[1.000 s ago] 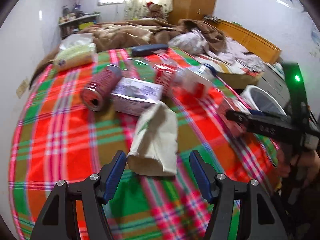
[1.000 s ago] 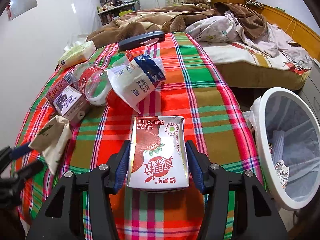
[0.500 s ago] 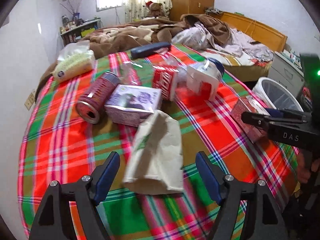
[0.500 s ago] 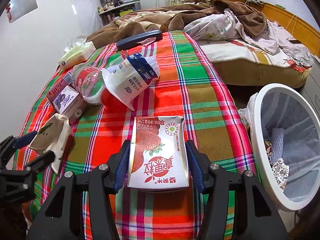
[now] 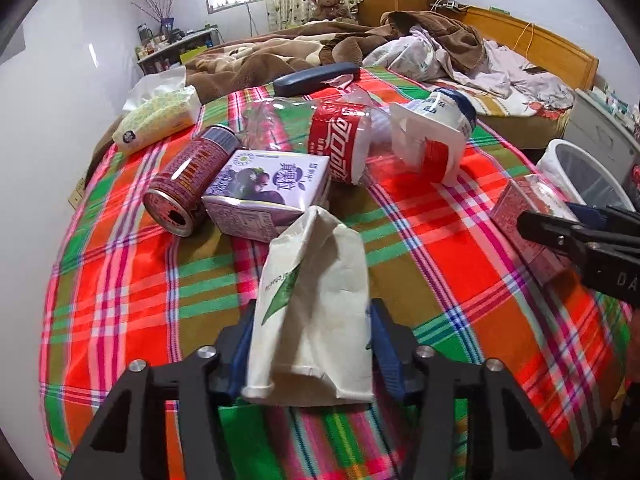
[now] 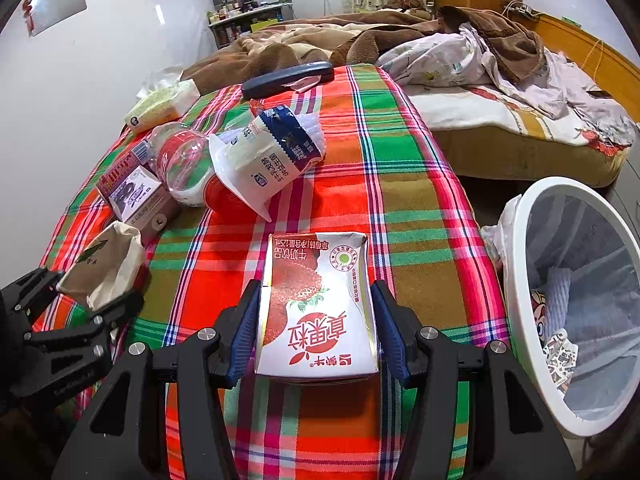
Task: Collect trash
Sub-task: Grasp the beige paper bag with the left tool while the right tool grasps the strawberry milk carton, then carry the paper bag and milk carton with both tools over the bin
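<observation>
My left gripper [image 5: 310, 354] is shut on a crumpled beige paper cup [image 5: 316, 312] with a green leaf print, low over the plaid table; it also shows in the right wrist view [image 6: 104, 270]. My right gripper [image 6: 316, 336] is shut on a red strawberry milk carton [image 6: 318, 304], seen from the left wrist view [image 5: 528, 220]. Behind lie a purple milk carton [image 5: 268, 192], a dark red can [image 5: 188, 184], a crushed cola bottle [image 5: 340, 140] and a white pouch [image 5: 432, 136].
A white trash bin [image 6: 576, 304] with a liner and some trash stands right of the table. A tissue pack [image 5: 160, 120] and a dark case [image 5: 316, 78] lie at the far edge. A bed with blankets is behind.
My left gripper moved forward around the paper cup and closed on it. My right gripper kept its hold on the strawberry carton and barely moved.
</observation>
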